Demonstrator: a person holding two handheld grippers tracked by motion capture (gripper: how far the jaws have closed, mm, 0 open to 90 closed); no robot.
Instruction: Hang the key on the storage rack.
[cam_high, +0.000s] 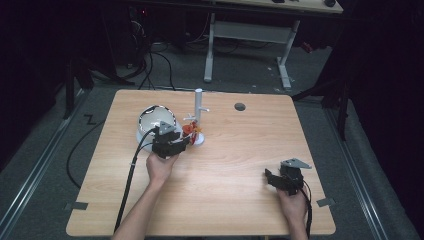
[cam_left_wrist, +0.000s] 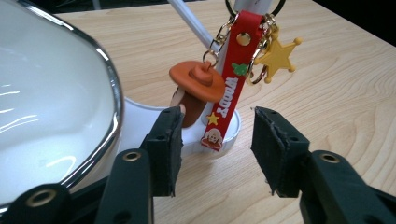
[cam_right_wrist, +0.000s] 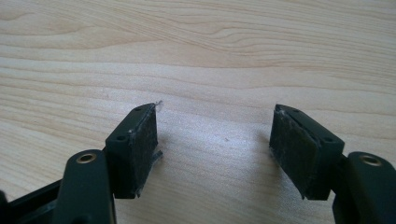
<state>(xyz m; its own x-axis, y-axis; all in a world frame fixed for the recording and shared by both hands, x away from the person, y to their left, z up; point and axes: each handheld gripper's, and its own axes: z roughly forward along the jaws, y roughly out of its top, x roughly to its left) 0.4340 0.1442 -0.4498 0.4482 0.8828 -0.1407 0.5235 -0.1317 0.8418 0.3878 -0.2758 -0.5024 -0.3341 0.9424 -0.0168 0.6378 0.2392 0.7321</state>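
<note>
Jaws of your left gripper (cam_left_wrist: 215, 149) stand apart, gripping nothing; your right gripper (cam_right_wrist: 215, 149) gapes likewise. One red keychain (cam_left_wrist: 229, 88) hangs from one white stand (cam_high: 198, 107), carrying one yellow star (cam_left_wrist: 279, 56) and one brown hat charm (cam_left_wrist: 198, 84), beside one white bowl (cam_high: 156, 120).

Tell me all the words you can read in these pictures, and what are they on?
"WOODY" - in white letters running down the red keychain strap, seen upside down in the left gripper view.
No other words, numbers or brands can be read. The yellow star charm and the white bowl bear no writing.
</note>
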